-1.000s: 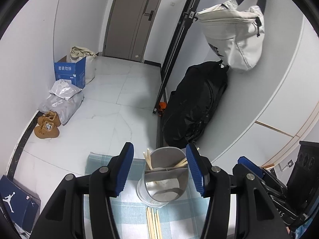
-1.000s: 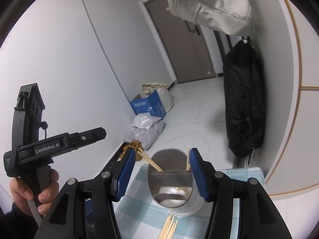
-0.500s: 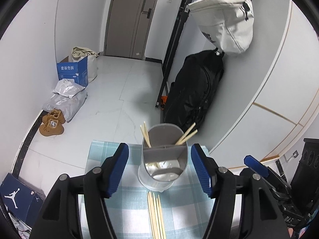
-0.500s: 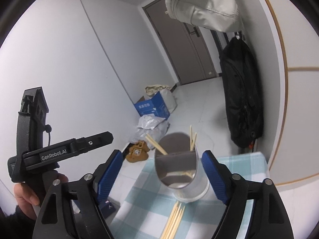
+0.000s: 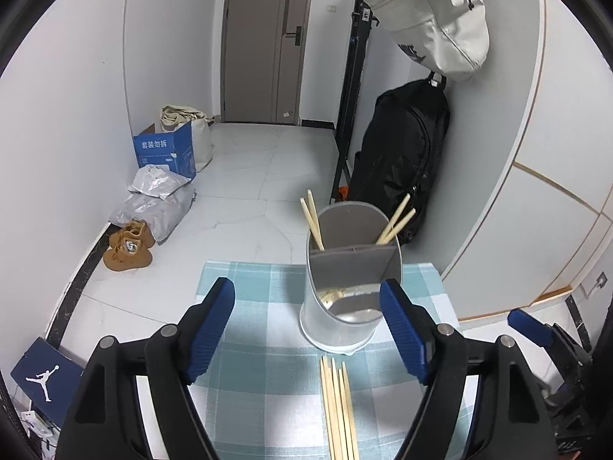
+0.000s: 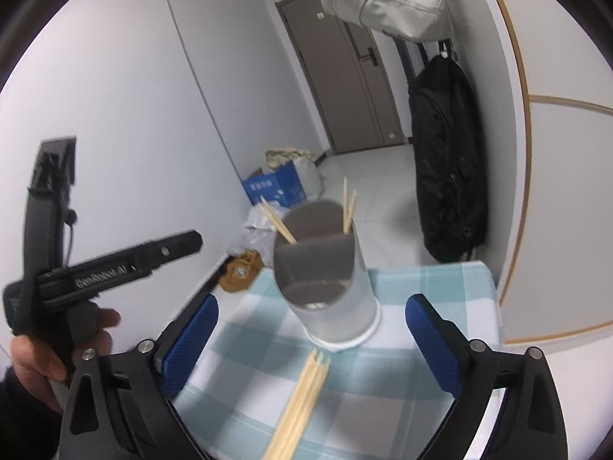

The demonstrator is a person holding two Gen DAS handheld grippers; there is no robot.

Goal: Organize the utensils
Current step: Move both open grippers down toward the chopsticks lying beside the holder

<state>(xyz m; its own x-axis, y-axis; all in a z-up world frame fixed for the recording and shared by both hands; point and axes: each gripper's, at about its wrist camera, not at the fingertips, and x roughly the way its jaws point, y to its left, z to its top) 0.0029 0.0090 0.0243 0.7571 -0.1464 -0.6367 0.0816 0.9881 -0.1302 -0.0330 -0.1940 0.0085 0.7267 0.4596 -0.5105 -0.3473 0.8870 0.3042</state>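
Observation:
A grey divided utensil holder (image 5: 350,280) stands upright on a teal checked cloth (image 5: 260,383), with wooden chopsticks (image 5: 314,220) sticking out of its far compartments. Several loose chopsticks (image 5: 339,406) lie on the cloth just in front of it. My left gripper (image 5: 306,329) is open and empty, just short of the holder. In the right wrist view the holder (image 6: 325,280) and loose chopsticks (image 6: 302,406) show again. My right gripper (image 6: 310,341) is open and empty, above the loose chopsticks. The left gripper's body (image 6: 115,264) shows at the left of the right wrist view.
The cloth covers a small table with its far edge just behind the holder. Beyond are a white tiled floor (image 5: 245,199), a black bag (image 5: 402,161), a blue box (image 5: 164,149), brown shoes (image 5: 128,247) and a door (image 5: 264,38).
Both grippers have pulled back and up from the holder and opened wider. The holder, which stood between the fingers, now lies ahead of them, and more of the loose chopsticks shows.

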